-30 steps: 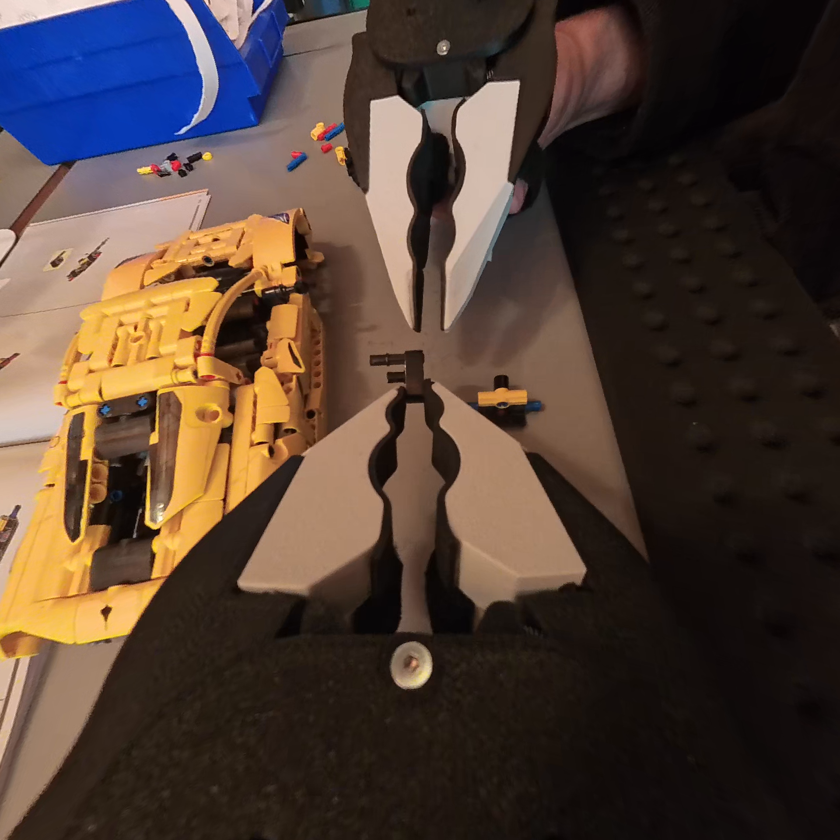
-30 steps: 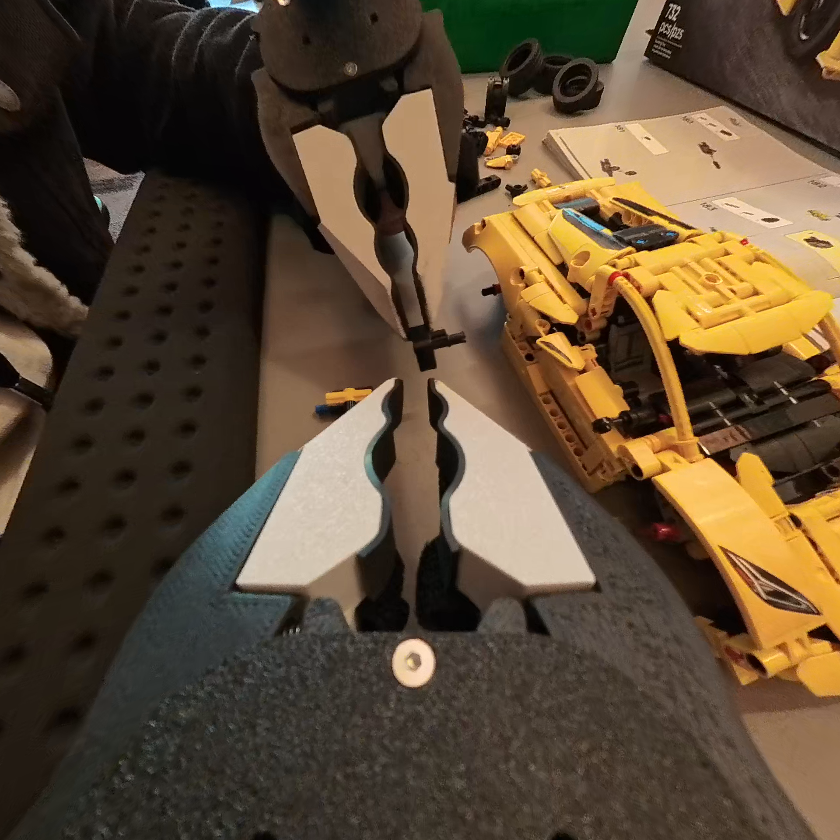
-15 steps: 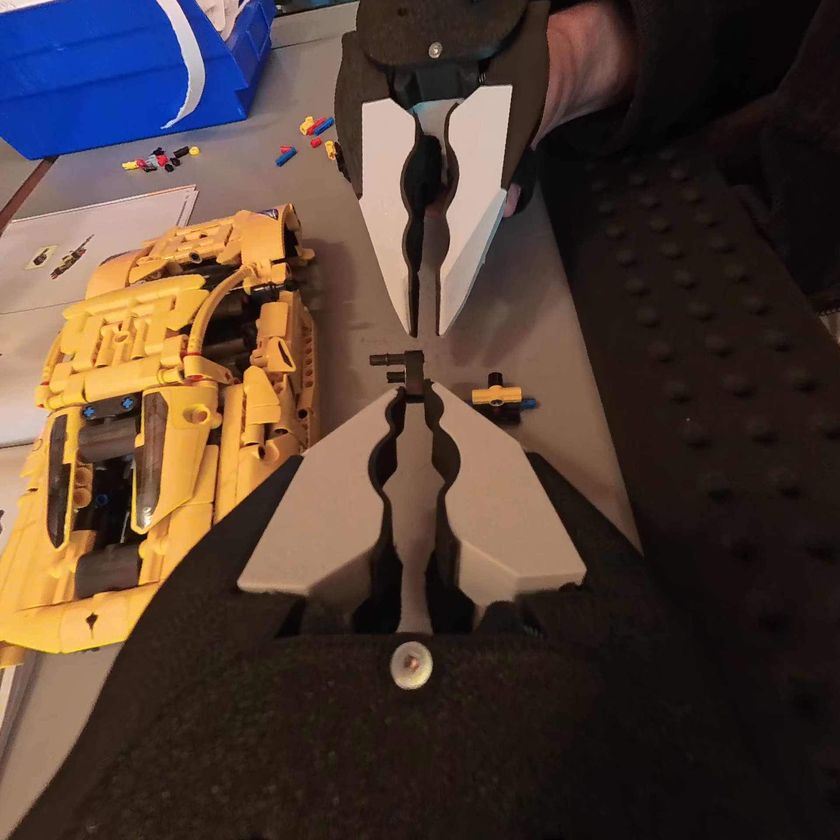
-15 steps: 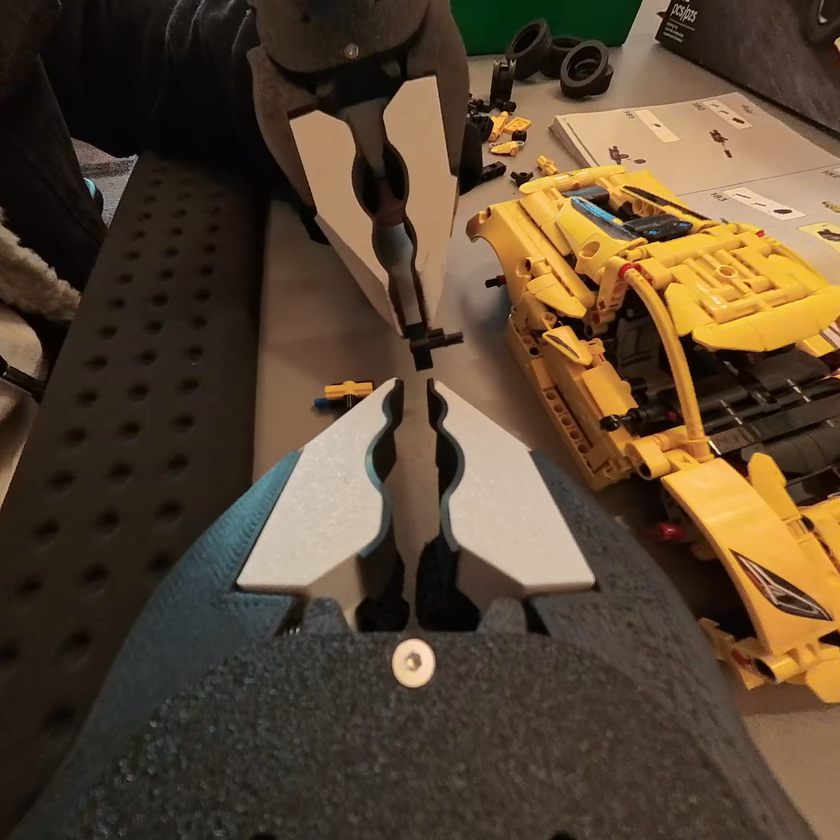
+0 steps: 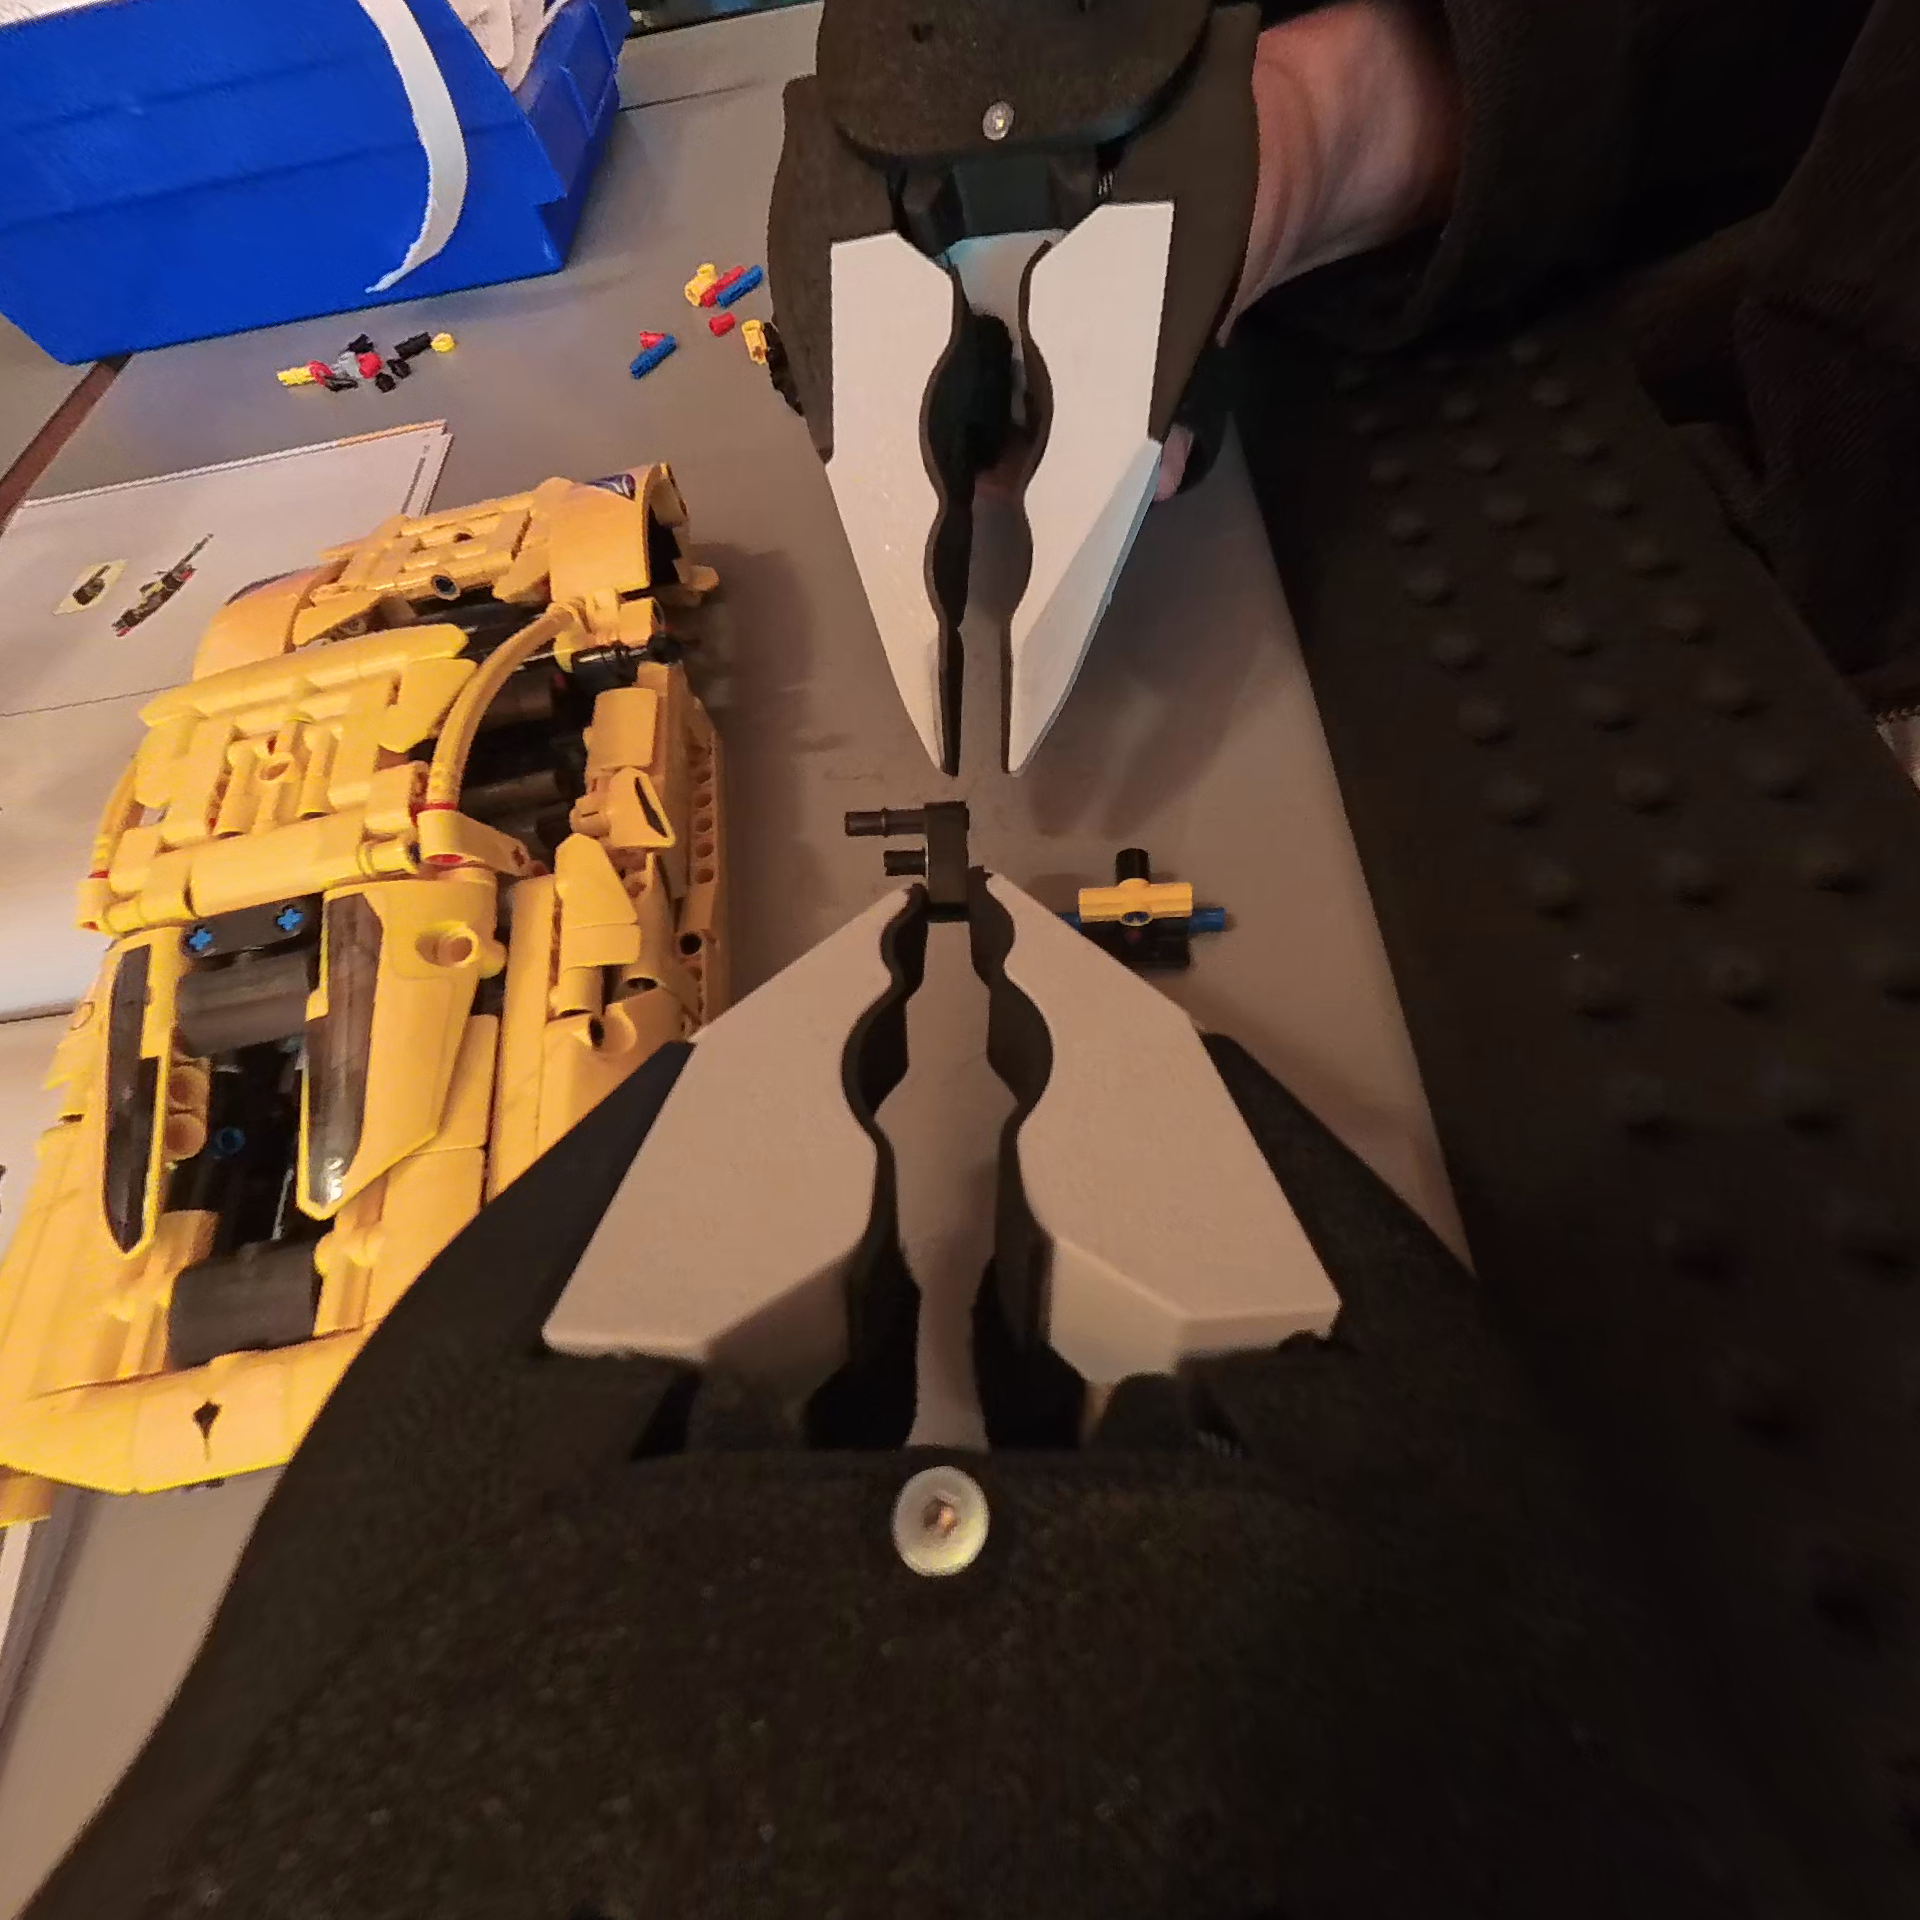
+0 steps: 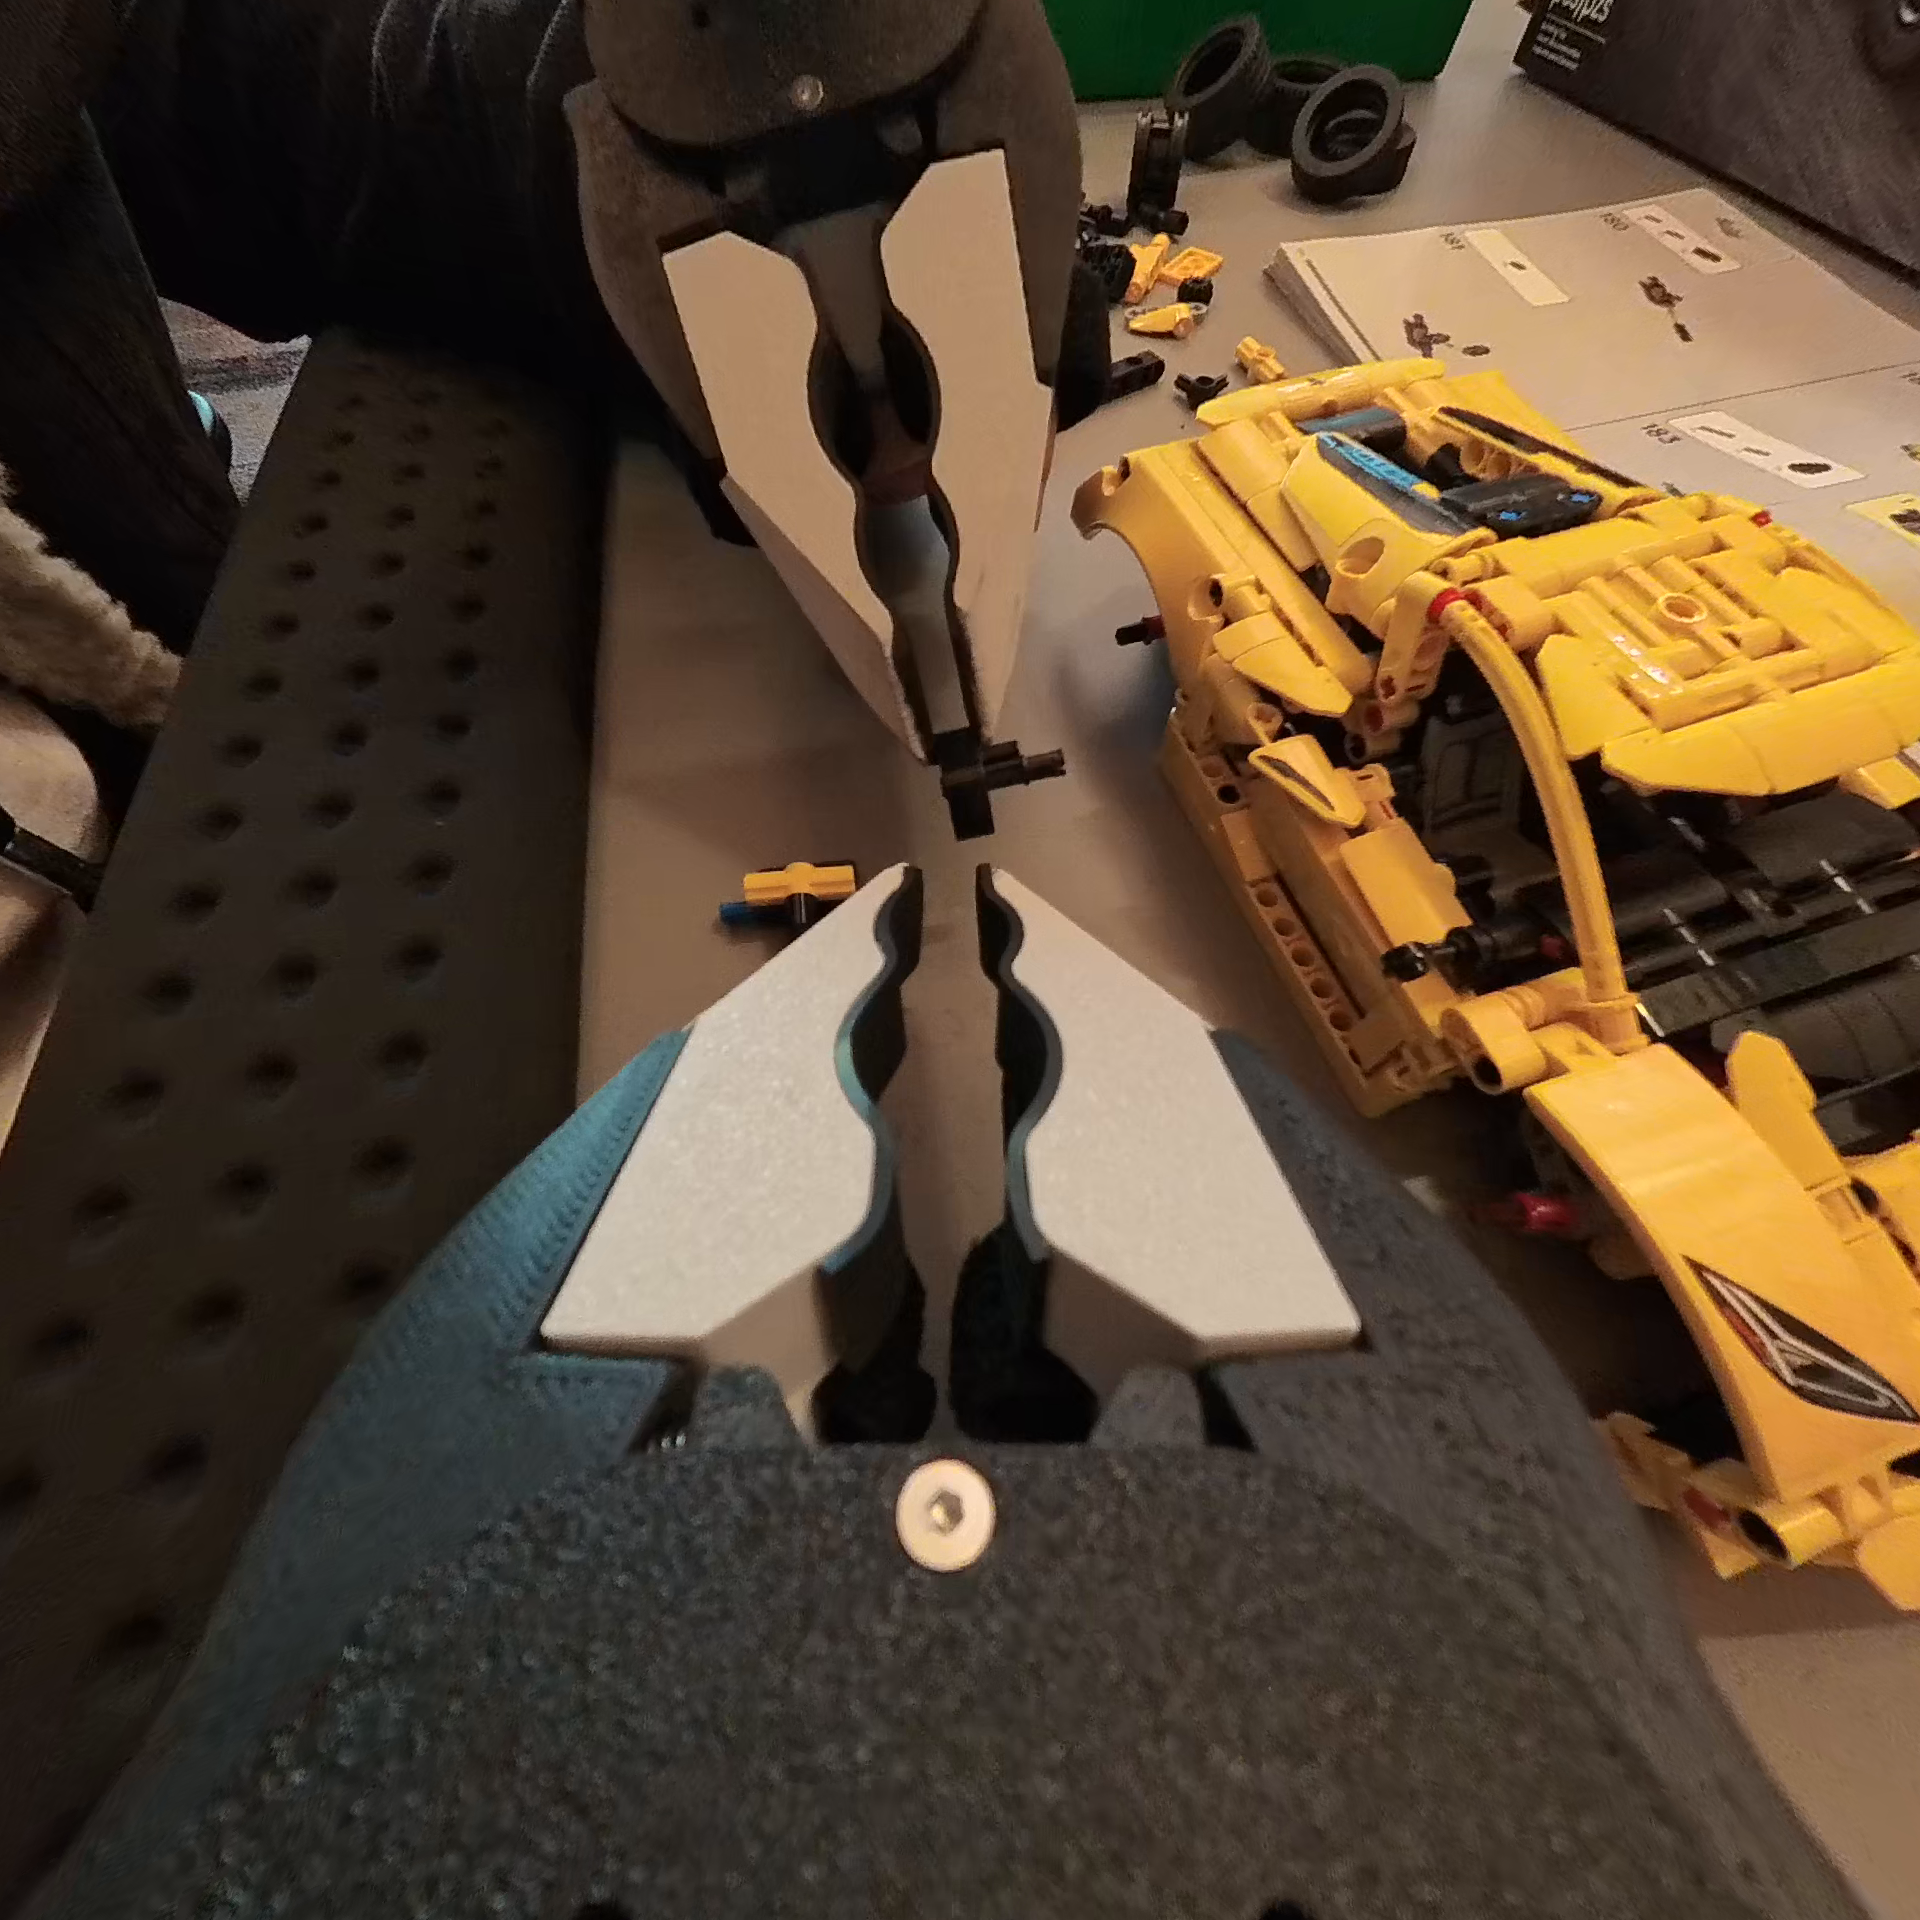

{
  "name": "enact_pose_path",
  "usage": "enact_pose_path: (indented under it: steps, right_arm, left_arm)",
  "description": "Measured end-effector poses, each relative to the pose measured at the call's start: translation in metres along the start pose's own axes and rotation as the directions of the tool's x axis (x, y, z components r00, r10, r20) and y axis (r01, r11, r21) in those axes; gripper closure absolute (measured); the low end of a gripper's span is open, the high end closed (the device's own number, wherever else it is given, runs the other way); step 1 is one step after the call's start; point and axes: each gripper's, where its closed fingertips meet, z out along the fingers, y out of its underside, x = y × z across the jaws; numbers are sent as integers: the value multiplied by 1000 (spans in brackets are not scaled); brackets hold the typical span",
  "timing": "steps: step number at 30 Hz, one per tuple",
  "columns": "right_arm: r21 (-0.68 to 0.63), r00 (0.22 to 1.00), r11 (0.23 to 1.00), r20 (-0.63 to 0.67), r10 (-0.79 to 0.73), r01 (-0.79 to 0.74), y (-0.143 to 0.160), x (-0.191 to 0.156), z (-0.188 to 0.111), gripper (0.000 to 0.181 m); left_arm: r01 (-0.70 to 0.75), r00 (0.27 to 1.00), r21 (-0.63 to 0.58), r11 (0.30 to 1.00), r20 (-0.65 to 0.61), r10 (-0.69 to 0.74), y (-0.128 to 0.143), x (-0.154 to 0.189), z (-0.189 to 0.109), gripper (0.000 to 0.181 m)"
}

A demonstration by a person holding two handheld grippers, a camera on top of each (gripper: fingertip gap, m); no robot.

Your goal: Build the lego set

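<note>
yellow car point(image 6: 1558, 831) cut off by right edge.

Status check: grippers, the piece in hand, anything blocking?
Left gripper shut on small black pinned connector piece. Right gripper open, empty, tips just short of it. Yellow brick-built car alongside; small yellow-and-blue subassembly nearby, not blocking.

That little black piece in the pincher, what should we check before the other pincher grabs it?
1. Left gripper shut on the black piece: ok.
2. Right gripper open with a narrow gap: ok.
3. Right gripper lined up with the piece: ok.
4. Gap wide enough for the piece: cannot tell.
5. Black pin pointing toward the yellow car: ok.
6. Small yellow piece lies aside on the table, out of the way: ok.
</note>
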Motion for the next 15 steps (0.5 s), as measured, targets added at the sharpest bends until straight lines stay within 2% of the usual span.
enact_pose_path:
  steps: [15]
  right_arm:
    - [-3, 1000, 1000, -3, -5, 5, 1, 0, 0, 172]
  left_arm:
    - [1, 1000, -4, 1000, 0, -1, 1, -1, 0, 174]
